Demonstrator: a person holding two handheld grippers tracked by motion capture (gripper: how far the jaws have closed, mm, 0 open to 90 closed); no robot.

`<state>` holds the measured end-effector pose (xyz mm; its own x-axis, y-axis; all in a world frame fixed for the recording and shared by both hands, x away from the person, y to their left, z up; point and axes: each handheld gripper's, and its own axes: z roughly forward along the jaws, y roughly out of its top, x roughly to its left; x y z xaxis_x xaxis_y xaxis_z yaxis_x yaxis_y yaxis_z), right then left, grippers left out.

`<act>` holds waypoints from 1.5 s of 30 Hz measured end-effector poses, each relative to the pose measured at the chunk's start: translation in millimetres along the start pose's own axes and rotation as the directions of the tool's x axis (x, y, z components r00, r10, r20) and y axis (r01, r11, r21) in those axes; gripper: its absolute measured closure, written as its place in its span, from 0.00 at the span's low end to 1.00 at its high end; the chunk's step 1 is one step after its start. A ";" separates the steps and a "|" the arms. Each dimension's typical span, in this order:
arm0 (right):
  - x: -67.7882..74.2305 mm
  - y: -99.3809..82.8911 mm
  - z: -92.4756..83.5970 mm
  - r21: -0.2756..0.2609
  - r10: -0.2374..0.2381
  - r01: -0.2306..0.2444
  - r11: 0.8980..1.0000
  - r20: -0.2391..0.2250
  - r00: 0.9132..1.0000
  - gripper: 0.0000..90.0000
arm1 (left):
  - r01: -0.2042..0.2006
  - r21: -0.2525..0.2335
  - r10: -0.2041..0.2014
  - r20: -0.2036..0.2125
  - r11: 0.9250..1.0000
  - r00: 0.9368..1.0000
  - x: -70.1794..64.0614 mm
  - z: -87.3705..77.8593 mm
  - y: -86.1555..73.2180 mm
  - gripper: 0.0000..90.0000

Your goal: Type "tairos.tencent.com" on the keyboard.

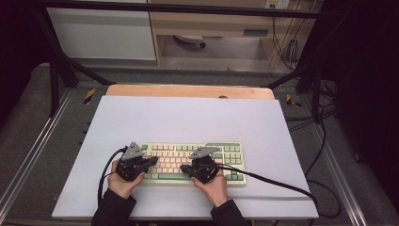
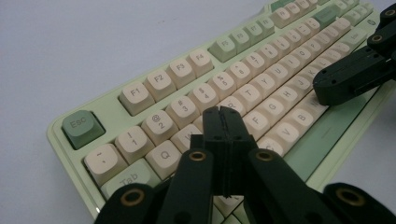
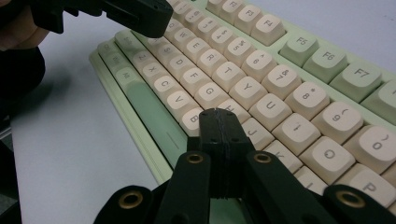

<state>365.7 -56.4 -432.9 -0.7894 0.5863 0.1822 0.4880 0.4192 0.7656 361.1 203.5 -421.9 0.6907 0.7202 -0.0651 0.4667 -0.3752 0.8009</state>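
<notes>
A green keyboard (image 1: 193,162) with cream keys lies in the lower middle of the high view, on a pale sheet (image 1: 188,122) that covers the tabletop (image 1: 188,91). It lies flat, its long side running left to right across the frame.

The left claw (image 1: 151,161) sits at the keyboard's left end, held by a hand (image 1: 123,183) that comes in from the bottom edge. In the left gripper view its jaws are pressed together with nothing between them, and the tip (image 2: 223,112) hangs over the letter keys just below the number row, near W and E. Whether it touches a key cannot be told.

The right claw (image 1: 184,168) sits right of the left one, over the keyboard's lower middle, its hand (image 1: 214,187) below it. In the right gripper view its jaws are also closed tight and empty, the tip (image 3: 218,114) over the bottom letter rows near B and H; contact there is unclear too.

The two tips are near each other but apart. A black cable (image 1: 273,181) trails from the right claw toward the lower right of the frame.
</notes>
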 end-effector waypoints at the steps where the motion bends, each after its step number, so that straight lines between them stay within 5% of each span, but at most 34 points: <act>1: 0.2 -0.1 0.4 0.001 -0.002 0.002 1.000 -0.001 1.000 1.00 | 0.000 0.000 0.000 0.000 1.000 1.000 0.0 0.0 0.0 1.00; 15: 2.6 -1.2 2.7 0.014 -0.024 0.024 1.000 0.008 1.000 1.00 | -0.001 -0.002 0.001 -0.002 1.000 1.000 0.2 -0.7 0.3 1.00; 24: 0.6 5.9 -14.9 -0.013 -0.046 0.046 0.999 0.039 0.998 1.00 | -0.001 -0.011 0.001 0.000 1.000 1.000 -0.8 -2.9 1.6 1.00; 45: -26.2 -12.1 -54.4 -0.060 0.021 -0.016 0.998 0.086 0.996 1.00 | -0.011 -0.006 0.011 0.011 1.000 1.000 -9.1 3.0 11.9 1.00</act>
<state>360.2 -114.6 -413.4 -0.7440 0.6523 0.1446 0.4775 0.3677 0.7980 362.0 190.7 -413.6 0.7019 0.7096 -0.0625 0.4559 -0.3800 0.8048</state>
